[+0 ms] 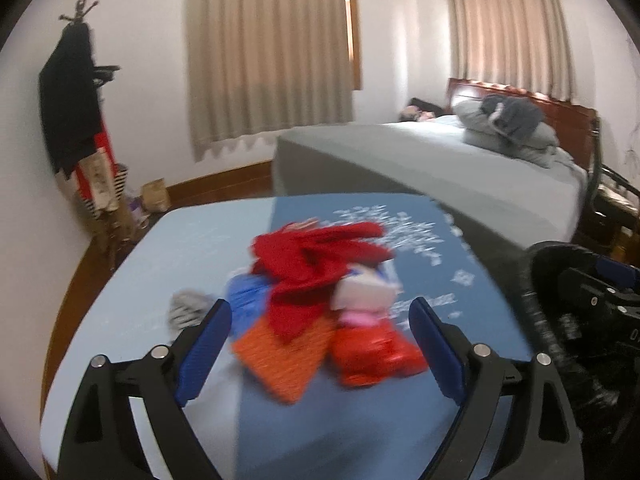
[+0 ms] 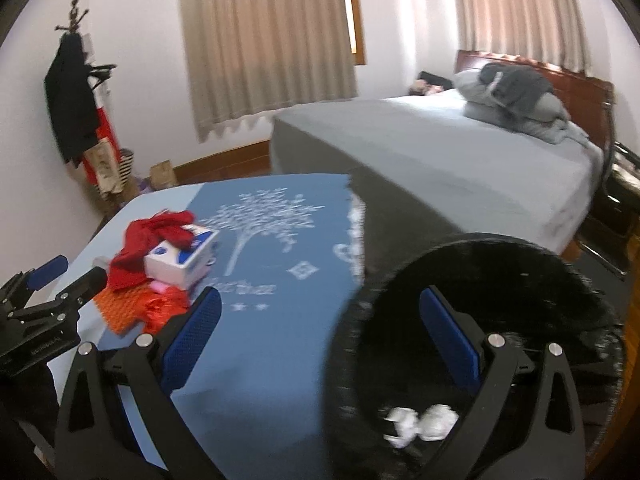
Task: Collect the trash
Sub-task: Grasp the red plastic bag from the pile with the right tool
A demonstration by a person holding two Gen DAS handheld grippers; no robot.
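Observation:
A pile of trash lies on the blue table: red crumpled material, an orange mesh piece, a shiny red wrapper, a white box and a blue wrapper. My left gripper is open just short of the pile, its fingers either side with nothing gripped. My right gripper is open and empty, straddling the near rim of a black bin. Crumpled white paper lies inside the bin. In the right wrist view the left gripper shows beside the pile.
A grey crumpled scrap lies left of the pile. The bin stands off the table's right edge, against a grey bed. A coat rack with dark clothes and bags fills the far left corner.

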